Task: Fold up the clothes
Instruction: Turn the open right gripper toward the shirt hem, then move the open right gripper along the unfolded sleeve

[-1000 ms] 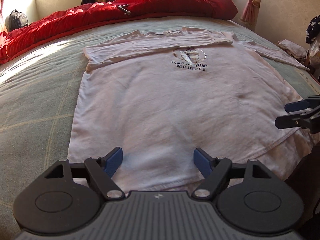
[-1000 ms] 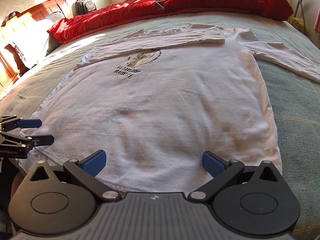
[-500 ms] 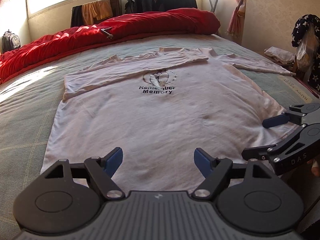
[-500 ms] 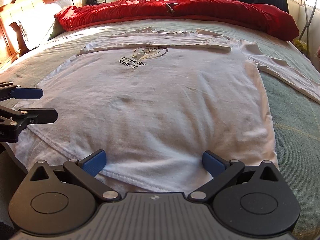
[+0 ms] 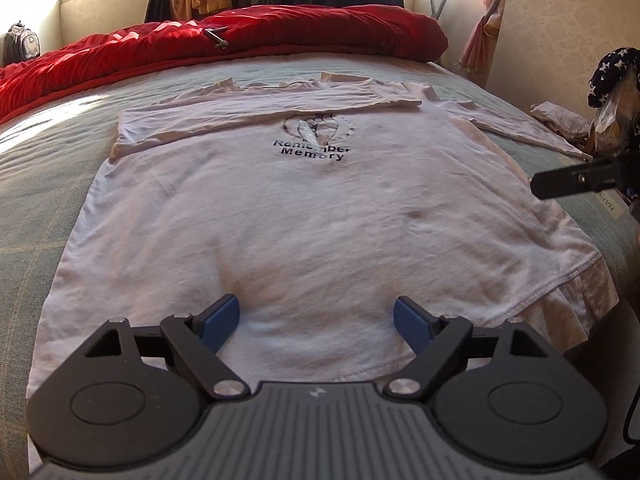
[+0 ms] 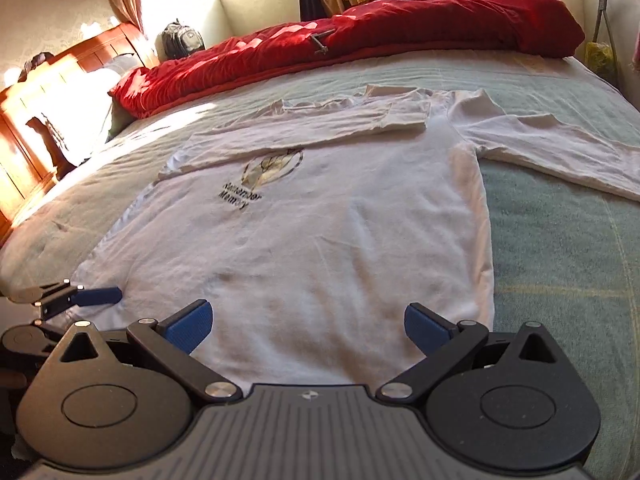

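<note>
Left wrist view: bedroom, pale green quilted bedspread [image 5: 36, 184] with a rumpled red duvet [image 5: 240, 44] piled along the far side; the white long-sleeve cotton shirt with a black "Remember Memory" print [image 5: 312, 216] lies flat, front up, hem nearest. Its left sleeve is already folded across the chest; the right sleeve runs out toward the right bed edge, near a small heap of pale cloth [image 5: 560, 118]. Left gripper [image 5: 316, 322] hovers over the hem, jaws opening wide, fabric beneath but nothing pinched. Next step is probably the right sleeve or a side fold: pinch both layers at the hem, lift low, keep the crease parallel to the side seam. Hem's right corner hangs off the near bed edge, so pull inward first. Right wrist view: wooden headboard [image 6: 44, 112] far left, grey backpack [image 6: 180, 40] by the wall. Right gripper [image 6: 308, 328] also spread, empty, above the hem's right half. The outstretched sleeve lies far right on bare bedspread with plenty of clearance to swing it across. Left gripper's blue pad [image 6: 98, 295] sits close at the near left, so watch for a clash.
</note>
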`<move>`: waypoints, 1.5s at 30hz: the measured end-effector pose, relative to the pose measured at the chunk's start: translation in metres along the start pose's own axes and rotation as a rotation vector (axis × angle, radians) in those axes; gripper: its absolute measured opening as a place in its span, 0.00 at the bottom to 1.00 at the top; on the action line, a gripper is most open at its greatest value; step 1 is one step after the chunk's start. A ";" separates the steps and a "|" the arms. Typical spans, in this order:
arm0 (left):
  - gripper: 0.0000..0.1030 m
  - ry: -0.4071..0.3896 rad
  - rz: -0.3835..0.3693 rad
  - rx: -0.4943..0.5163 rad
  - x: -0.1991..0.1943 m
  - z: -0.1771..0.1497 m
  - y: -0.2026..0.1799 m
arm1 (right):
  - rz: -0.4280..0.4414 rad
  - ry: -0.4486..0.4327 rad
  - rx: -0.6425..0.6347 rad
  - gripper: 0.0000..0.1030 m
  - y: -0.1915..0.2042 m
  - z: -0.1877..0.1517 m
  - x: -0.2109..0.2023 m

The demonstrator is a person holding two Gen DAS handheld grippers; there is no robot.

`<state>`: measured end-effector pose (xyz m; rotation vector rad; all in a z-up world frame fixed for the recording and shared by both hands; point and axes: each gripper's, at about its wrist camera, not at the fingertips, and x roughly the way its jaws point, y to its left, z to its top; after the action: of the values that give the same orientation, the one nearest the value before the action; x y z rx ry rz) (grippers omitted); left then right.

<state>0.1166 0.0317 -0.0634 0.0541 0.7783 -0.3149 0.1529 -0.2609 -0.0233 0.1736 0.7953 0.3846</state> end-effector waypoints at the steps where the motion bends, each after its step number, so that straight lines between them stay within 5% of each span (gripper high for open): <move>1: 0.82 -0.002 -0.002 -0.002 0.000 0.000 0.000 | 0.002 -0.022 -0.002 1.00 -0.005 0.011 0.000; 5: 0.83 -0.004 -0.011 -0.027 0.000 0.000 0.003 | -0.034 -0.123 -0.013 1.00 -0.041 0.065 0.002; 12: 0.84 0.007 -0.003 -0.049 0.000 0.003 0.002 | 0.041 -0.208 0.295 1.00 -0.151 0.157 0.041; 19: 0.84 0.023 -0.005 -0.078 0.001 0.007 0.006 | 0.157 -0.093 0.566 1.00 -0.207 0.192 0.137; 23: 0.84 0.027 -0.012 -0.104 0.001 0.008 0.011 | 0.127 -0.066 0.497 1.00 -0.196 0.198 0.169; 29: 0.87 0.028 -0.011 -0.102 0.006 0.010 0.013 | -0.149 -0.027 0.245 1.00 -0.191 0.205 0.204; 32: 0.88 0.025 -0.008 -0.086 0.007 0.011 0.013 | -0.160 -0.046 0.246 1.00 -0.188 0.206 0.188; 36: 0.90 0.018 -0.009 -0.084 0.008 0.010 0.013 | 0.007 -0.098 0.218 1.00 -0.165 0.202 0.152; 39: 0.91 0.016 -0.005 -0.076 0.009 0.010 0.012 | 0.060 -0.051 0.203 1.00 -0.154 0.200 0.162; 45: 0.91 0.021 -0.004 -0.080 0.008 0.012 0.012 | -0.072 -0.034 0.223 1.00 -0.177 0.207 0.212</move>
<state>0.1336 0.0387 -0.0617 -0.0195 0.8108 -0.2874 0.4853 -0.3406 -0.0727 0.3584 0.8081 0.2237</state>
